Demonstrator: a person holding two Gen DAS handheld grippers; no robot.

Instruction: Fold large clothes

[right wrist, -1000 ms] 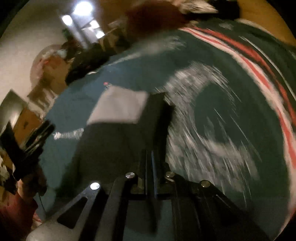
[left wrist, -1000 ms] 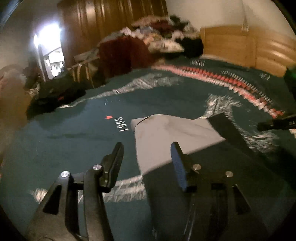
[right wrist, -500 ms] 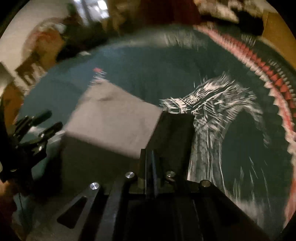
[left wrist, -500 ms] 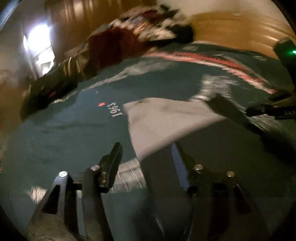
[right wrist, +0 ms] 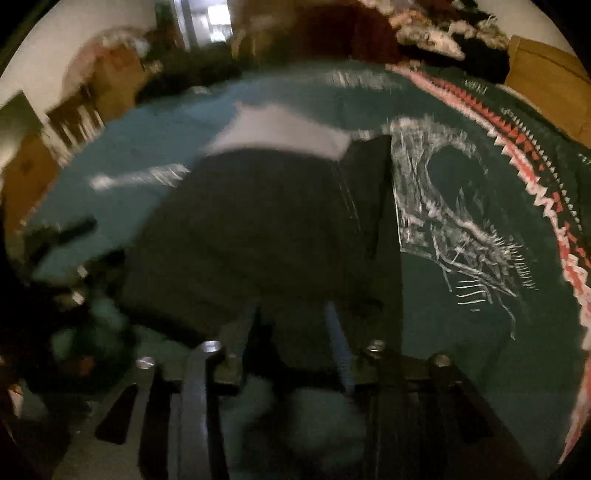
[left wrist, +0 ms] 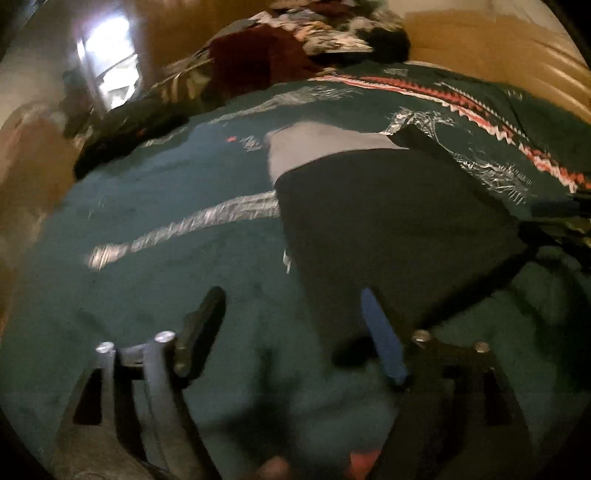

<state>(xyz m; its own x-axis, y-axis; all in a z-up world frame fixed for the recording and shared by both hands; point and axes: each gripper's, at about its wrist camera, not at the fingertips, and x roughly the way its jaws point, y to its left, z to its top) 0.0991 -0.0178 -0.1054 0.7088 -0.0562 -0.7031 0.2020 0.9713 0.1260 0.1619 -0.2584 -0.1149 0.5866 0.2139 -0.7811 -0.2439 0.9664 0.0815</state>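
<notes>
A dark garment [left wrist: 388,229] with a pale grey far end [left wrist: 314,147] lies flat on the teal bed cover [left wrist: 166,184]. My left gripper [left wrist: 291,306] hovers over the garment's near left edge; its jaws are opening and hold nothing, though the right finger [left wrist: 380,332] overlaps the cloth. In the right wrist view the same garment [right wrist: 258,229] spreads ahead, grey end [right wrist: 284,133] farthest. My right gripper [right wrist: 291,325] sits at its near edge with jaws opening and the cloth loose between them. Each gripper shows at the other view's side edge.
The bed cover carries a white dragon print [right wrist: 443,206] and a red and white zigzag band [left wrist: 480,110]. A heap of clothes [left wrist: 314,33] is piled at the bed's far end. A wooden headboard [left wrist: 498,48] stands at the right, a lit doorway [left wrist: 107,70] far left.
Both grippers have drawn back toward the garment's near edge. The right gripper, shut on the cloth before, has opened and let it go. The left jaws have spread wider.
</notes>
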